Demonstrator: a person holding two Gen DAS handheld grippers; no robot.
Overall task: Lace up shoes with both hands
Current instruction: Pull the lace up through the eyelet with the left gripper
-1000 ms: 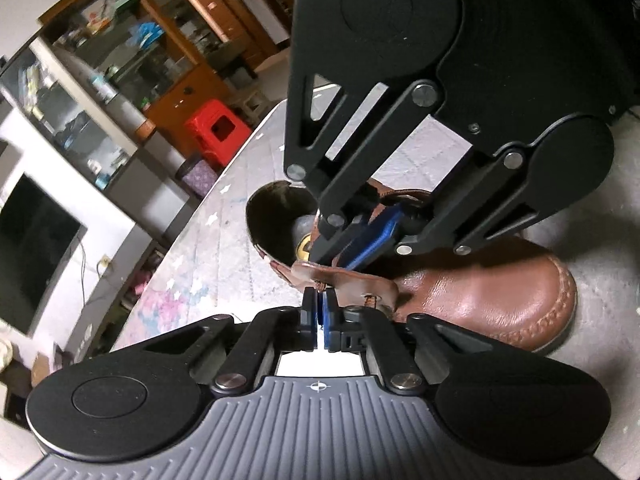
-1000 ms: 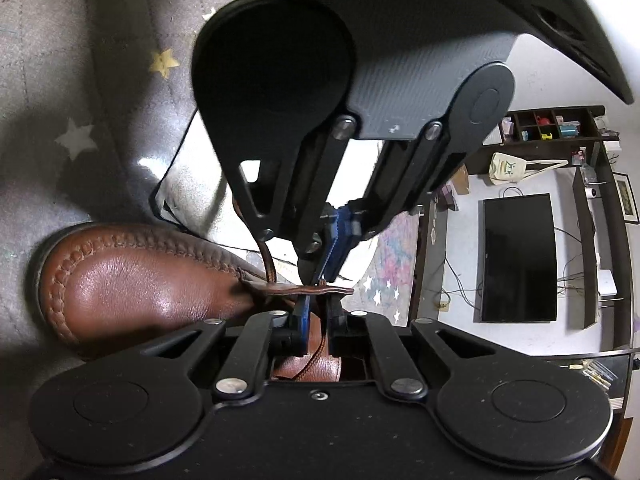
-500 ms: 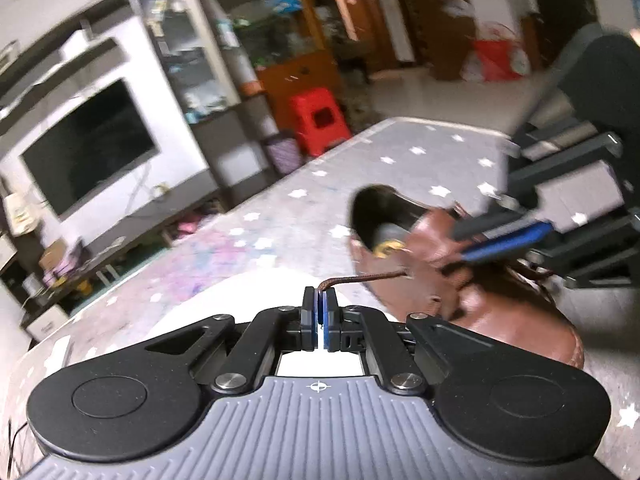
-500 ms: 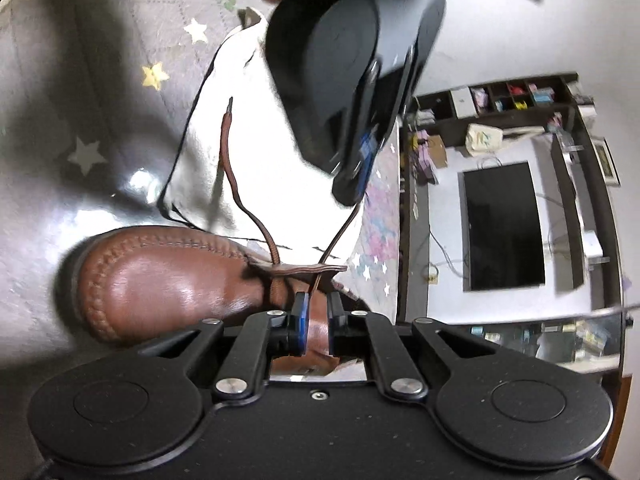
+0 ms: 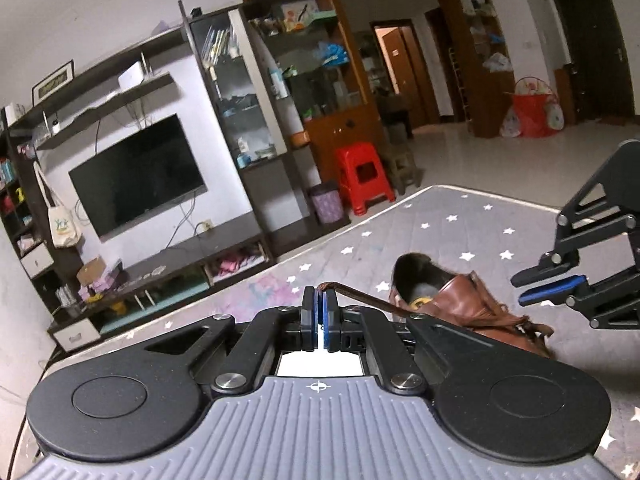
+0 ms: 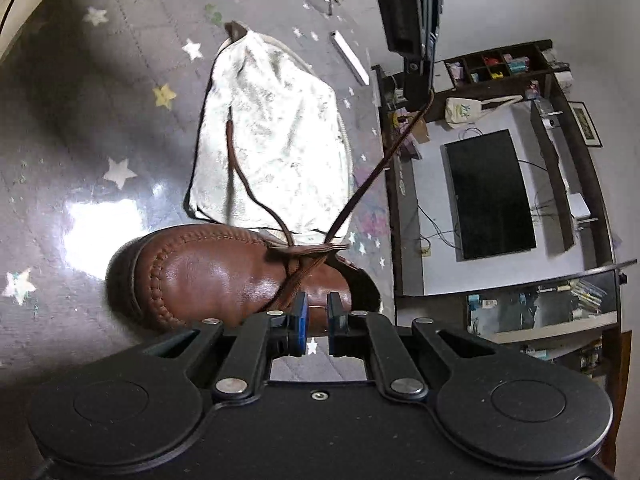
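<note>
A brown leather shoe (image 5: 464,304) (image 6: 224,272) lies on the star-patterned grey table. My left gripper (image 5: 320,300) is shut on one end of the brown lace (image 5: 360,294), which runs taut back to the shoe's eyelets. In the right wrist view the same lace (image 6: 376,168) stretches up to the left gripper (image 6: 420,92) at the top. The other lace end (image 6: 236,160) lies loose over a white cloth. My right gripper (image 6: 318,308) hovers just above the shoe's tongue, slightly open, with nothing between its fingers; it also shows at the right of the left wrist view (image 5: 548,284).
A white cloth bag (image 6: 272,140) lies on the table beyond the shoe's toe. The table edge (image 5: 480,196) runs behind the shoe. Beyond it are a red stool (image 5: 362,176), a TV (image 5: 136,172) and shelving.
My left gripper has pulled away from the shoe with the lace end, drawing the lace taut. The right gripper has let go and drawn back slightly above the tongue.
</note>
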